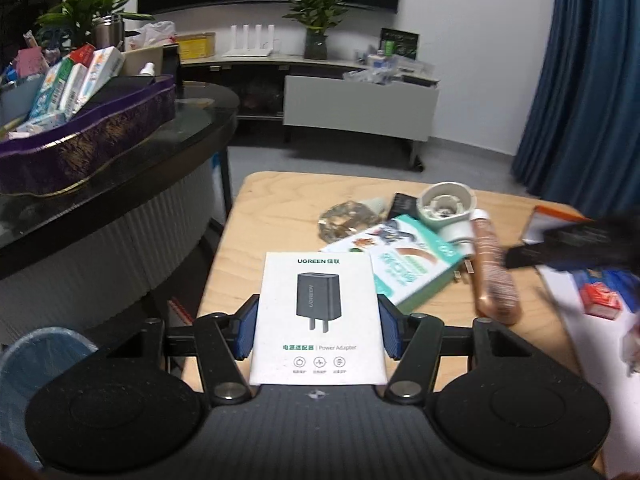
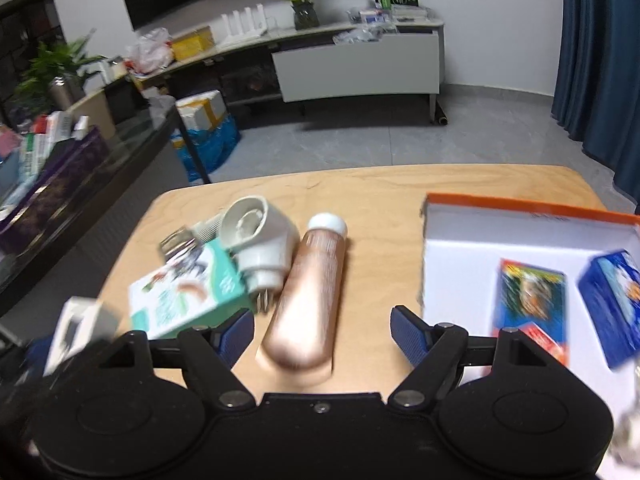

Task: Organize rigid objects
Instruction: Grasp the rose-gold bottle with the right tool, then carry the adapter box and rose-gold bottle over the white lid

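The left tool (image 1: 318,332) clamped a white adapter box (image 1: 318,316) between its blue pads, above the wooden surface (image 1: 276,200). The right tool (image 2: 322,334) stood open, its fingers on either side of a copper bottle (image 2: 308,304) (lying flat). Beyond lay a teal box (image 2: 188,300), a white plug-in device (image 2: 260,240), and the orange-rimmed tray (image 2: 460,264) to the right.

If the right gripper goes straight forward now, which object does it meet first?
Most likely the copper tube: it lies lengthwise between the open fingers of the right gripper, its flat end nearest. Depth is unclear, so the gripper may still be above it.
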### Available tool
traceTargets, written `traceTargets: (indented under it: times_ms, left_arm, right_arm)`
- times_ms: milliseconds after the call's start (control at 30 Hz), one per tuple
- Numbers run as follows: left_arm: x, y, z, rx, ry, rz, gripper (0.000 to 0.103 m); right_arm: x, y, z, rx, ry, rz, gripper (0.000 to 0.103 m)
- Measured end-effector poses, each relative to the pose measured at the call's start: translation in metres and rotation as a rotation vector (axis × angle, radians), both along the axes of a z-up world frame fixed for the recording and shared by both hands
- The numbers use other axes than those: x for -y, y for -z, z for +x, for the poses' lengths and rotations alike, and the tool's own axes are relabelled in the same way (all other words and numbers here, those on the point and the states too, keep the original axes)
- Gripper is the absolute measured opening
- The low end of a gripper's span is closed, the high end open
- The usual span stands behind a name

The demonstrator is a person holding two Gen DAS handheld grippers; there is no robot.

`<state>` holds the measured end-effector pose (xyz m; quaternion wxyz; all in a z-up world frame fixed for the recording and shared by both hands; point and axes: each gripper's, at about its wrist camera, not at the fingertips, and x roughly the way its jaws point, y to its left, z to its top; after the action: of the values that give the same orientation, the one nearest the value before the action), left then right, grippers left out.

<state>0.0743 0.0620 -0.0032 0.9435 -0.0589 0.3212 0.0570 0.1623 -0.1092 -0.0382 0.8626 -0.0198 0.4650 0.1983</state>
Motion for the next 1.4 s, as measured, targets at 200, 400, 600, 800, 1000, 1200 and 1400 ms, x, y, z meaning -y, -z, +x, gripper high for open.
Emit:
traceTargets:
  times_ms: [200, 400, 600, 800, 1000, 1200, 1400]
  left_arm:
    - [0.002, 0.005, 0.001, 0.029, 0.052, -0.025, 0.059]
    - [0.001, 0.013, 0.007, 0.03, 0.068, -0.076, 0.059]
    - [0.0, 0.017, 0.01, 0.031, 0.072, -0.106, 0.059]
    - [0.002, 0.013, 0.005, 0.049, 0.079, -0.122, 0.059]
    - [0.026, -0.01, -0.01, 0.101, 0.132, -0.115, 0.059]
    - [0.078, -0.042, -0.03, 0.146, 0.226, -0.189, 0.059]
    - [0.142, -0.076, -0.032, 0.174, 0.355, -0.187, 0.059]
  right_arm:
    - [-0.02, 0.021, 0.034, -0.009, 0.023, -0.022, 0.082]
    - [-0.029, 0.036, 0.037, 0.011, -0.023, -0.085, 0.074]
    - [-0.028, 0.034, 0.02, 0.074, -0.046, -0.119, 0.047]
    - [-0.002, 0.006, -0.014, 0.119, -0.033, -0.079, 0.047]
    - [0.045, -0.046, -0.057, 0.203, 0.024, -0.017, 0.047]
    - [0.117, -0.091, -0.1, 0.298, 0.123, -0.048, 0.047]
    - [0.194, -0.121, -0.13, 0.364, 0.249, -0.07, 0.047]
